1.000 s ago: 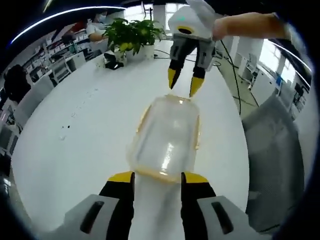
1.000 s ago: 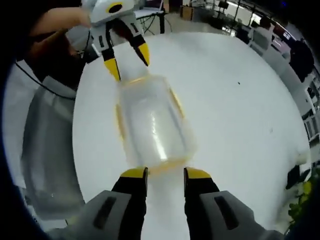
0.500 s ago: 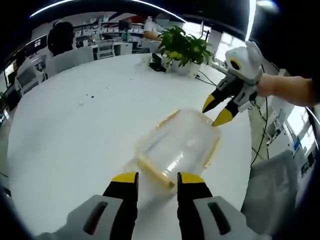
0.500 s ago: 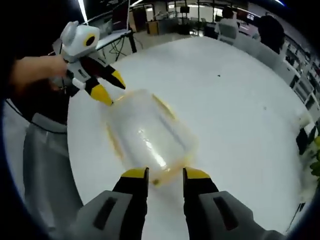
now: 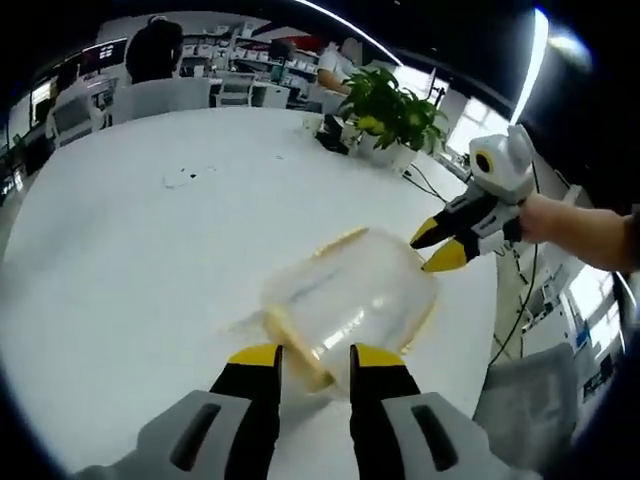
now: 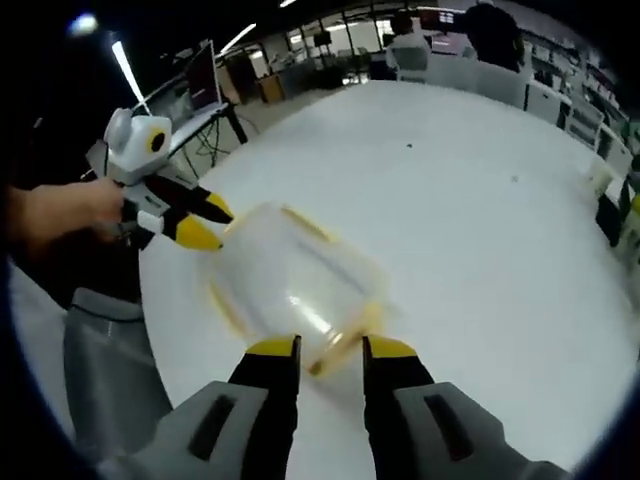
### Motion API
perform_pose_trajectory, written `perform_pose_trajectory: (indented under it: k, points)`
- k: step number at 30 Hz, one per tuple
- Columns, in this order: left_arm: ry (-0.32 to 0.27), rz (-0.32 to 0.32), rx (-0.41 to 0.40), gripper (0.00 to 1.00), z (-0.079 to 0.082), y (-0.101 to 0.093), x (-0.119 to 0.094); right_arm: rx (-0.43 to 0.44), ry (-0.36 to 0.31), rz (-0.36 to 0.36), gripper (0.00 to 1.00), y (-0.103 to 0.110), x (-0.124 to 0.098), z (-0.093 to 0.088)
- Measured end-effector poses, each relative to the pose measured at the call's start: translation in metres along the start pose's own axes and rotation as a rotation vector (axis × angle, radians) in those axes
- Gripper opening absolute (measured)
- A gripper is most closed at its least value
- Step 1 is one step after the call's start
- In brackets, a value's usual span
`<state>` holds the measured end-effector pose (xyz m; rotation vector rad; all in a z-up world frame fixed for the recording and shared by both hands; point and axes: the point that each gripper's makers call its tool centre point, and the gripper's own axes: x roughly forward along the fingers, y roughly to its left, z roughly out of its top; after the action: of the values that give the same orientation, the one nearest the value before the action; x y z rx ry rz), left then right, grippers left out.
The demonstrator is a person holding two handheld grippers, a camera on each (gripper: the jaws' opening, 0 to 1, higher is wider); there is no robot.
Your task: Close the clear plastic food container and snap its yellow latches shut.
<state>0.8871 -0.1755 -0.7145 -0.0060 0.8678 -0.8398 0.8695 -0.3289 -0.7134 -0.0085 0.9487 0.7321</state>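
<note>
White round table (image 5: pixel 120 270), potted green plant (image 5: pixel 395 110) at its far edge, grey chair (image 6: pixel 105 385) beside it

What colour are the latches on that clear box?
Yellow; the latch shows best in the right gripper view, on the clear box.

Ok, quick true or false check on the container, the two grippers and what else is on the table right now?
1. The clear container lies on a white table. True.
2. The left gripper has its tips at one end of the container, the right gripper at the other. True.
3. The container is red. False: clear with yellow latches.
4. A potted plant stands on the table. True.
5. The table is black. False: white.
</note>
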Motion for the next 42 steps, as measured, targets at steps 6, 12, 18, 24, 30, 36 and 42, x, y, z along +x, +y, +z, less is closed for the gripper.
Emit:
perform_pose_trajectory:
  k: [6,12,18,24,30,36,42]
  points:
    - [-0.014,-0.008,-0.083,0.19,-0.003,0.001,0.000,0.115,-0.049,0.012,0.22,-0.003,0.001,0.001]
    - [-0.020,-0.009,-0.137,0.18,-0.002,0.002,0.001,0.150,-0.064,0.013,0.21,-0.003,0.001,0.001]
    - [-0.029,-0.020,-0.194,0.15,-0.002,0.003,0.001,0.188,-0.070,0.022,0.20,-0.002,0.002,0.000]
    - [-0.016,-0.030,-0.194,0.15,-0.002,0.003,0.001,0.223,-0.066,0.029,0.19,-0.002,0.002,0.001]
    - [-0.013,-0.037,-0.201,0.14,-0.002,0.003,0.001,0.270,-0.077,0.043,0.17,-0.003,0.002,0.001]
    - [-0.009,-0.056,-0.213,0.11,-0.006,0.004,0.001,0.320,-0.095,0.069,0.17,-0.003,0.003,0.001]
    - [-0.022,-0.056,-0.238,0.11,-0.009,0.005,0.002,0.388,-0.135,0.094,0.16,-0.003,0.006,0.004]
